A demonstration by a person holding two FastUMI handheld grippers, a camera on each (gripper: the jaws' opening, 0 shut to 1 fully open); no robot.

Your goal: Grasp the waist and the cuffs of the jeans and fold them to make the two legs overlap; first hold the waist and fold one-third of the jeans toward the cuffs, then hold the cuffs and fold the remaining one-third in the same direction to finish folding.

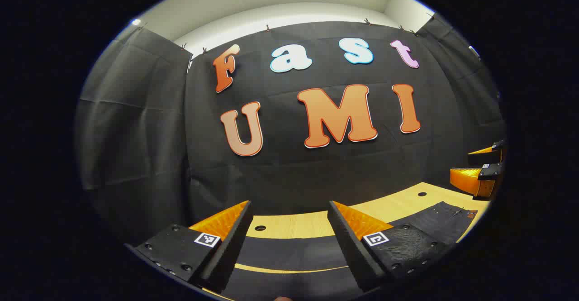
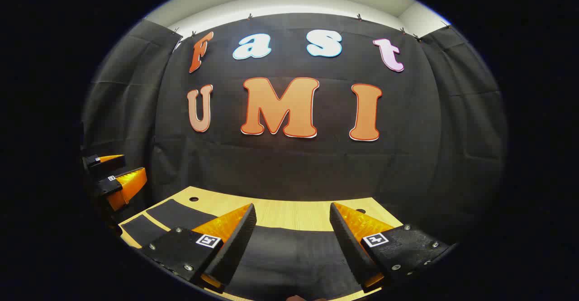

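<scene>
Wall: black cloth (image 1: 135, 124) hangs behind the worktop and on both sides.
Worktop: light wood (image 2: 289, 217) with small round holes near its far edge.
Jeans: dark jeans (image 2: 280, 255) lie flat on the worktop. In the right gripper view they spread across the near part, with two legs (image 2: 174, 212) reaching toward the far left corner. A thin strip of wood shows between the legs. In the left gripper view the waist end (image 1: 445, 217) lies toward the right edge, and the legs (image 1: 289, 251) run across the near part.
Left claw: the left claw (image 1: 289, 210) is wide open and holds nothing. It hangs above the jeans legs. In the right gripper view it shows by the left edge of the worktop (image 2: 120, 176).
Right claw: the right claw (image 2: 291, 212) is wide open and holds nothing. It hangs above the jeans. In the left gripper view it shows past the right edge of the worktop (image 1: 479, 169).
</scene>
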